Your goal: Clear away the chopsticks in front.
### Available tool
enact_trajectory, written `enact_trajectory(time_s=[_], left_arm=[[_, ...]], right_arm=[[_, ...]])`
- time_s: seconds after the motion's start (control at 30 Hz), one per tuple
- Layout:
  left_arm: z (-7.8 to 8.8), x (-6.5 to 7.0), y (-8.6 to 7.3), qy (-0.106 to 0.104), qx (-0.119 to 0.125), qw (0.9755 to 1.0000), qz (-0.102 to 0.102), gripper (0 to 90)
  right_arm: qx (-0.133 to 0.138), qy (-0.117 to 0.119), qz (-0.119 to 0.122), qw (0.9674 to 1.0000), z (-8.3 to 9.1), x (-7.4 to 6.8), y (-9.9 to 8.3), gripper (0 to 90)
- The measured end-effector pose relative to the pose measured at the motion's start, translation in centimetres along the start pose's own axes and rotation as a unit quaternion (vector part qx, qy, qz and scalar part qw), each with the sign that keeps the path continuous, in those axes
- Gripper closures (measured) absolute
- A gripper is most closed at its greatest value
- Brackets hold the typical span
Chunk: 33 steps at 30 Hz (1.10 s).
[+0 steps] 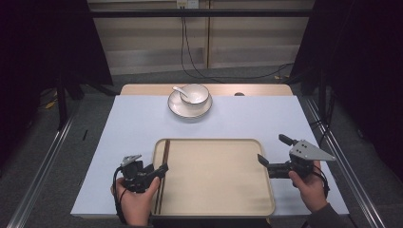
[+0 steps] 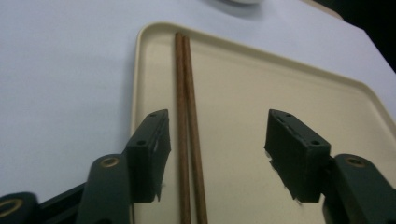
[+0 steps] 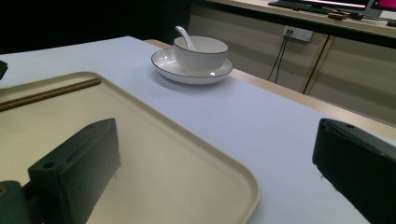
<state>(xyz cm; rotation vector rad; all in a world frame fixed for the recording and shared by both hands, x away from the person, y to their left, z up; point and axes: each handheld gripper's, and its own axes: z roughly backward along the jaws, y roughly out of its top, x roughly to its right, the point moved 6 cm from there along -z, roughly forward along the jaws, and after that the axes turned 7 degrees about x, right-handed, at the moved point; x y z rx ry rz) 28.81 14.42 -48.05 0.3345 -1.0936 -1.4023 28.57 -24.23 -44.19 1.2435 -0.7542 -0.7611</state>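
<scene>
Tray [image 1: 218, 178] holds chopsticks [image 1: 163, 173] along its left edge. Bowl [image 1: 194, 93] with spoon [image 1: 180, 91] sits on plate [image 1: 177, 107] at table's [image 1: 128, 123] far side. Left gripper [image 1: 161, 172] wide open, jaws straddling the chopsticks [image 2: 187, 130], gripping nothing. Right gripper [image 1: 273, 152] wide open, empty, at tray's right edge. Right gripper view shows bowl's [image 3: 201, 53] ribbed side.

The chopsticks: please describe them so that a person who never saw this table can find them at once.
Find the beige tray on the near half of the white table. Along its left edge, inside the rim, lie the chopsticks, side by side, under the open left gripper. They are the only dark brown, thin, long things here; the bowl, spoon and plate are white.
</scene>
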Motion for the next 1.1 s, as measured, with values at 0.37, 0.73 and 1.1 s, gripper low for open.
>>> enact_trajectory(time_s=[0.37,0.73,1.1], left_arm=[[-0.9,0.4,1.9,-0.043,0.047,0.9938,-0.092,17.0],[-0.7,0.9,4.7,-0.073,0.07,0.9888,-0.11,13.5],[-0.4,0.4,7.1,-0.085,0.071,0.9868,-0.118,11.8]], right_arm=[[-0.001,0.001,0.0,1.0,0.0,0.0,0.0,0.3],[-0.001,0.001,0.001,1.0,0.1,0.1,0.0,0.3],[-0.004,0.002,0.001,1.0,-0.1,0.1,-0.1,0.3]])
